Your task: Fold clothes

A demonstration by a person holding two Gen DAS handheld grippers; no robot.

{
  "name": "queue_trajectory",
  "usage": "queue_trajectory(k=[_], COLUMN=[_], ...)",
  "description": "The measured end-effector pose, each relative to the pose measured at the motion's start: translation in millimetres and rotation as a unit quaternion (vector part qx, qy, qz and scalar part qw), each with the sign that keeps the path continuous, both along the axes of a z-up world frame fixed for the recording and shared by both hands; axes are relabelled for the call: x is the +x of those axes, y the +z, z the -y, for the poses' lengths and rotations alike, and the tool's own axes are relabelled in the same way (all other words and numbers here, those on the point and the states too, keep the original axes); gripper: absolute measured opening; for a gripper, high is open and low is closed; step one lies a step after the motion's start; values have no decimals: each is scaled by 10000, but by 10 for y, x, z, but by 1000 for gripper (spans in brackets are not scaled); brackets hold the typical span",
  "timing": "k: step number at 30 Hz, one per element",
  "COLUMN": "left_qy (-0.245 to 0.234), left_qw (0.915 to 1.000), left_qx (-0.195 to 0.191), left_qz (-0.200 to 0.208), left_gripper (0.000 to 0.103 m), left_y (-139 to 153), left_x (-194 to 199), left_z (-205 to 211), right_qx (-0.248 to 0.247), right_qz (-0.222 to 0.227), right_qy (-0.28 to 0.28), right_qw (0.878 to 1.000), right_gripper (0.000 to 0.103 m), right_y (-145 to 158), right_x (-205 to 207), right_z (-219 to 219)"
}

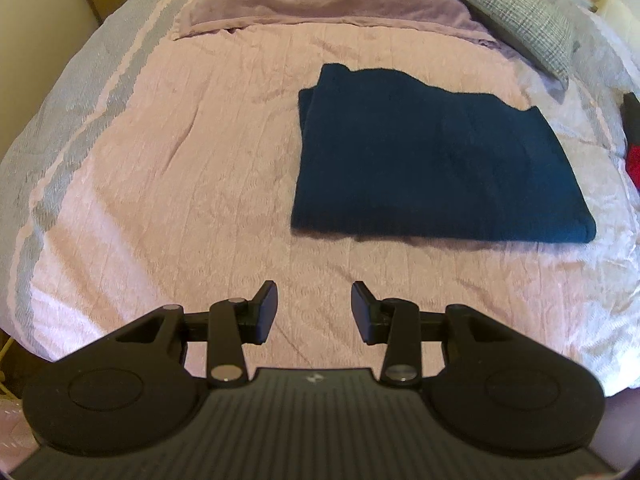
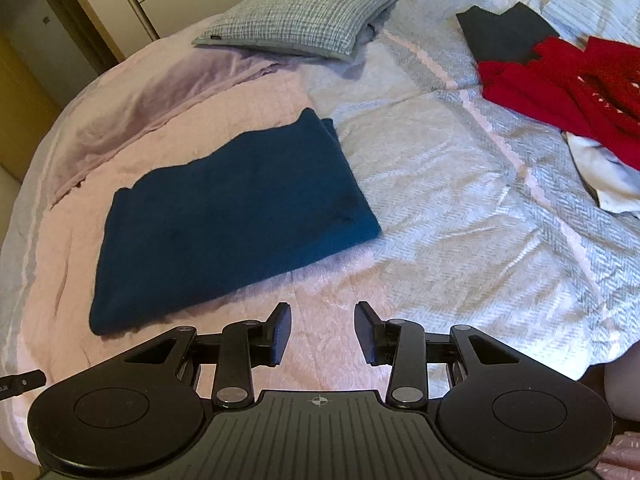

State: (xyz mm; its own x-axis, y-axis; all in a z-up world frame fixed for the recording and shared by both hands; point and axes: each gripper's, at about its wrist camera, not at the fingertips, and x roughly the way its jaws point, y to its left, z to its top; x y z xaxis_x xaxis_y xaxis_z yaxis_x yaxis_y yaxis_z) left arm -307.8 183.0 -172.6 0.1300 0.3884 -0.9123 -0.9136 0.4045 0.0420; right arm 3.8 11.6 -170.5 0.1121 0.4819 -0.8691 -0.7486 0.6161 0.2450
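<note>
Teal knit is what I see first: the folded sweater (image 1: 432, 156) lies flat on the pink quilt (image 1: 180, 184), a thick rectangle with its layers stacked, one lower layer peeking out along the far left corner. From my right wrist view the same sweater (image 2: 228, 216) sits left of centre, its right edge just reaching the grey herringbone blanket (image 2: 460, 200). My left gripper (image 1: 314, 310) hangs over bare quilt short of the sweater's near edge, fingers spread wide and holding nothing; my right gripper (image 2: 323, 330) does likewise, jaws apart and empty. A red garment (image 2: 568, 80) and a dark piece (image 2: 504, 32) are piled at the right, cut off by the frame, with a white cloth (image 2: 604, 176) partly under the red. A grey checked pillow (image 2: 296, 24) lies beyond the sweater. Open quilt spreads left of the sweater, up to the bed's edge.
</note>
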Motion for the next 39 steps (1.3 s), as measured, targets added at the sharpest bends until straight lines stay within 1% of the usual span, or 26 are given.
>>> queue_trajectory(k=[11,18,24,30,36,39], left_qy=[-11,-40,-60,-66,-98,-36], left_qw=[9997,9994,9994,9995,9993,9989], left_qx=[215,265,243,164,190,170], left_qz=[140,204,233,256,304,425], left_gripper=[36,36,36,36,36,36], left_y=[13,15,-37,-182,-418,-572], left_x=[239,401,472,472,479,476], left_z=[-218,-323,-414,-530,-700,-834], right_qx=[-83,-92,-160,-194,-51,45], right_qz=[-86,-124,-186,-376,-655,-772], right_qy=[129,257,254,240,72,-11], right_qw=[9998,9995,9994,9988,9978,9970], right_gripper=[39,39,39,39,39,40], right_y=[-118,-142,-226,-449,-768,-946], right_x=[309,464,579,732,1099,1309], right_z=[-327,-502,-584,-658,-806,-905])
